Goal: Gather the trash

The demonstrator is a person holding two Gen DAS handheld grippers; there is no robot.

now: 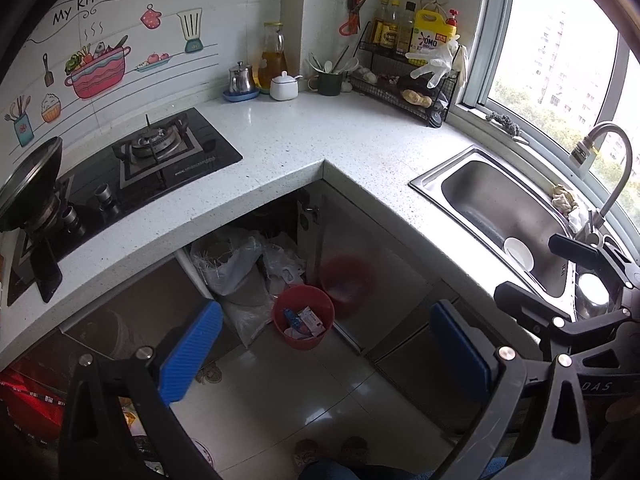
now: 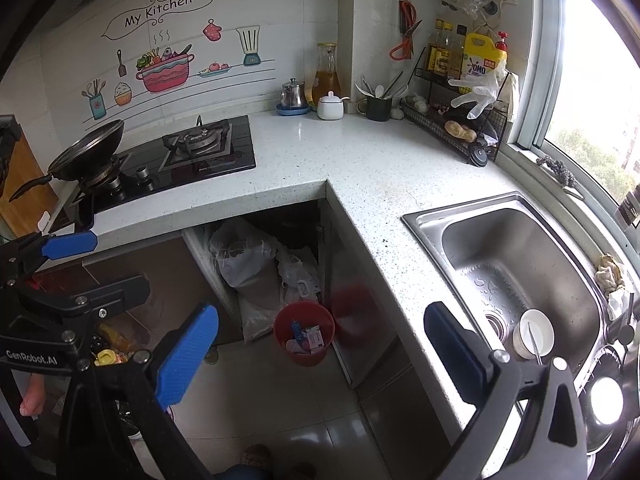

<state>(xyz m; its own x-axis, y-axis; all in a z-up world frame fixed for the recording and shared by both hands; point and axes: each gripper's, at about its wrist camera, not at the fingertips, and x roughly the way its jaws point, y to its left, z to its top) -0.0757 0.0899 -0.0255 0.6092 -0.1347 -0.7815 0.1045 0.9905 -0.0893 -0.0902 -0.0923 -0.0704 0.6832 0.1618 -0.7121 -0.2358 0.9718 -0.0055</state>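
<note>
Both grippers hang wide open with nothing in them: the left gripper (image 1: 326,352) and the right gripper (image 2: 320,356). The red trash bin (image 1: 303,317) sits on the floor at twelve o'clock, under the worktop (image 1: 280,148) corner, with wrappers (image 1: 310,320) inside. I think the best move is to go down slowly and grab the rim.

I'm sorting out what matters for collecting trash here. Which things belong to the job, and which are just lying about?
Belongs to the job:
red bin on the floor, wrappers inside
left gripper, open, empty
right gripper, open, empty

Lying about:
pan on the stove
white cup in the sink
detergent bottle on the rack
</note>
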